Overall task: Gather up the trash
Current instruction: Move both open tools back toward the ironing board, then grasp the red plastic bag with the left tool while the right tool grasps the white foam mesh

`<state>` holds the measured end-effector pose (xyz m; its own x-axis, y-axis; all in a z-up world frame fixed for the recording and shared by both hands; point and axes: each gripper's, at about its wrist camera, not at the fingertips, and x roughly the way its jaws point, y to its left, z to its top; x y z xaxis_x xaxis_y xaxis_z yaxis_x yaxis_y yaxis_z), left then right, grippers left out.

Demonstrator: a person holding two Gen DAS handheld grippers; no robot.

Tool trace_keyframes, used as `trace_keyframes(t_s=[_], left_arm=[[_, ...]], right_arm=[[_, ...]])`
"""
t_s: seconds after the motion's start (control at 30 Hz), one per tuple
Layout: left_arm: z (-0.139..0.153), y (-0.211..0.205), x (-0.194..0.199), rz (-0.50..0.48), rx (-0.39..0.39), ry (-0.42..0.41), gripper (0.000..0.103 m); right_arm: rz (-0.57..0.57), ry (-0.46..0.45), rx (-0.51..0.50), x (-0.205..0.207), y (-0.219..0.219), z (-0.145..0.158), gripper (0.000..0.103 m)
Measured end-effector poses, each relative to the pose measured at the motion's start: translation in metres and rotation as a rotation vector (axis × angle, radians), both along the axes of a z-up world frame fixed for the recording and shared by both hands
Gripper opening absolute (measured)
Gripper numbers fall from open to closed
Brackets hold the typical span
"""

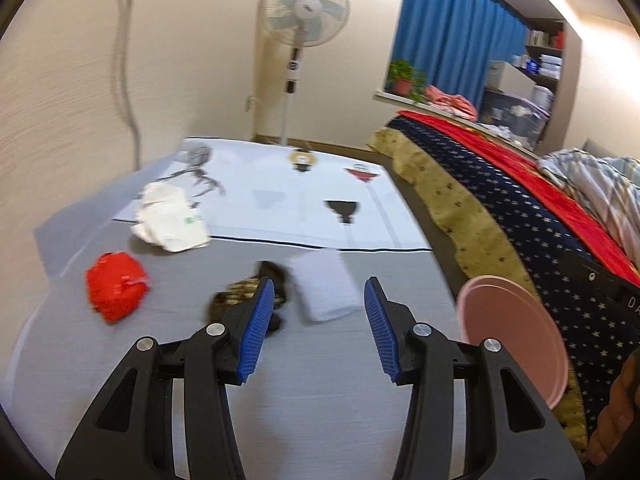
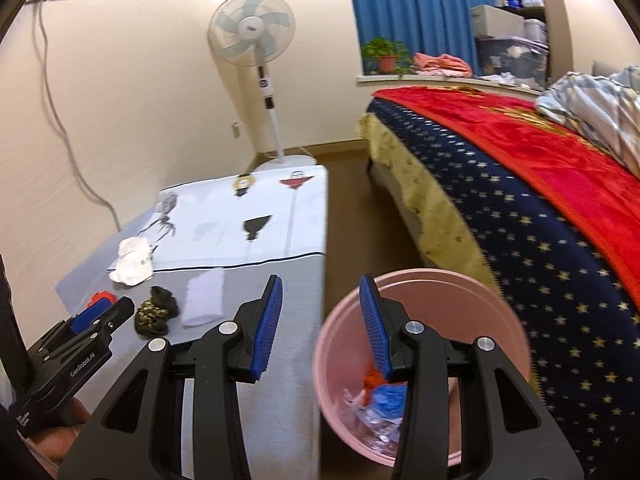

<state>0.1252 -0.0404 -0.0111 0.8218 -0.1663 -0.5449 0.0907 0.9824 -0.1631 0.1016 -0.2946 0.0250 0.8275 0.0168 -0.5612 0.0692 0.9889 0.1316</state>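
the trash you are after lies on the desk (image 1: pixel 248 400): a red crumpled wad (image 1: pixel 116 285) at the left, a white crumpled bag (image 1: pixel 170 220) with green print behind it, a dark mottled clump (image 1: pixel 244 294) near the middle, and a pale folded tissue (image 1: pixel 324 286) just right of that clump. your left gripper (image 1: pixel 319 326) hangs over the desk with its fingers (image 1: pixel 256 330) parted and nothing between them; the clump sits partly behind the left blue pad (the picture is blurred there, so contact cannot be told).

the pink bin (image 2: pixel 424 384) stands on the floor just beside the desk's right edge, between desk and bed (image 2: pixel 540 208), with red, blue and clear scraps already in its bottom. your right gripper (image 2: pixel 320 318) hovers above that gap, fingers (image 2: pixel 266 332) parted and empty, one pad over the desk edge and the other over the bin's mouth.

farther out, a standing fan (image 2: pixel 252 30) stands against the wall beyond the desk, a cable (image 2: pixel 60 120) hangs down the wall at left, and a blue curtain (image 2: pixel 420 12) hangs above a potted plant (image 2: pixel 386 54).
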Motion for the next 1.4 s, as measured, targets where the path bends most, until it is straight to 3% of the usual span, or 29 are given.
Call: trace_keyframes(t_s=[0.3,0.6,0.93,1.1,1.17,1.23,1.4], left_arm=[[-0.011,0.049,0.004,0.179,0.005,0.019,0.047],[-0.018,0.073,0.013,0.277,0.03,0.026,0.047],[-0.03,0.105,0.031,0.417,0.001,0.072,0.047],[-0.04,0.116,0.043,0.482,0.007,0.112,0.059],[-0.046,0.124,0.048,0.518,-0.001,0.134,0.061],[-0.049,0.131,0.05,0.548,-0.02,0.148,0.063],[-0.057,0.143,0.057,0.574,-0.04,0.183,0.063]], right_arm=[[0.089,0.023,0.028,0.027,0.043,-0.019,0.041],[0.146,0.049,0.044,0.052,0.075,-0.041,0.041],[0.191,0.109,0.077,0.082,0.097,-0.068,0.041],[0.199,0.177,0.103,0.1,0.102,-0.092,0.041],[0.204,0.198,0.118,0.106,0.103,-0.097,0.042],[0.216,0.218,0.124,0.112,0.107,-0.102,0.05],[0.242,0.251,0.111,0.121,0.117,-0.113,0.05]])
